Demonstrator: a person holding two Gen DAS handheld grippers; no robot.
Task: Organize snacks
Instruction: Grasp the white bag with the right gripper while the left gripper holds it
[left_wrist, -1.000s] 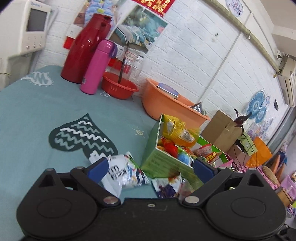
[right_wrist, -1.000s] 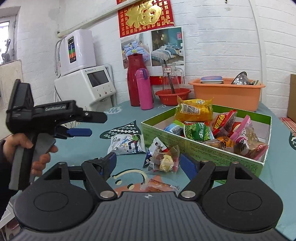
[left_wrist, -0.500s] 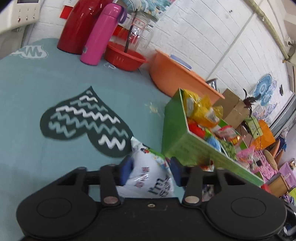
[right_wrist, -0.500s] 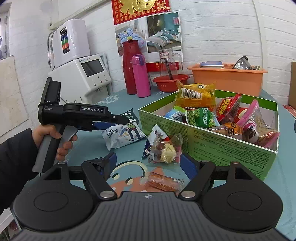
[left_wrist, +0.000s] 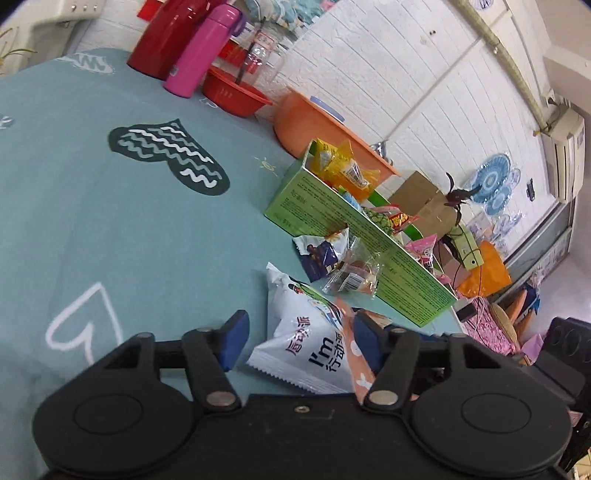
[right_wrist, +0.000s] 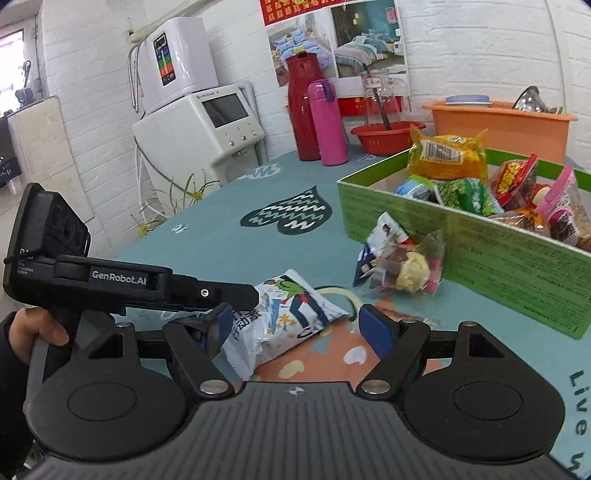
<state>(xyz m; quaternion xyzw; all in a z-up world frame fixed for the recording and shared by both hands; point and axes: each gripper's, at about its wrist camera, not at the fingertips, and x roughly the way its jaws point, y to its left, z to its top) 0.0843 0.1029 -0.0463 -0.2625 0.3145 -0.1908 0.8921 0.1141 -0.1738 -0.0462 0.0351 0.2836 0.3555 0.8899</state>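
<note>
A: Where is the white snack bag (left_wrist: 306, 343) relative to the left gripper (left_wrist: 297, 341)?

B: Between its jaws, lying on the teal tablecloth (left_wrist: 110, 229). Those jaws have just been opening and stand partly apart; the left pad is clear of the bag, and the right pad is just beside the bag's edge, not pressing.

A: And the right gripper (right_wrist: 301, 328)?

B: Jaws wide, nothing held. The bag's far end lies between them too, nearer the left one.

A: What could go wrong?

B: I'd judge a pinch on the puffy film could slip or catch only a corner. The clear candy packet (left_wrist: 354, 275) and dark blue packet (left_wrist: 321, 253) lie ahead of the jaws against the green box (left_wrist: 332, 221), so pushing forward could shove them
</note>
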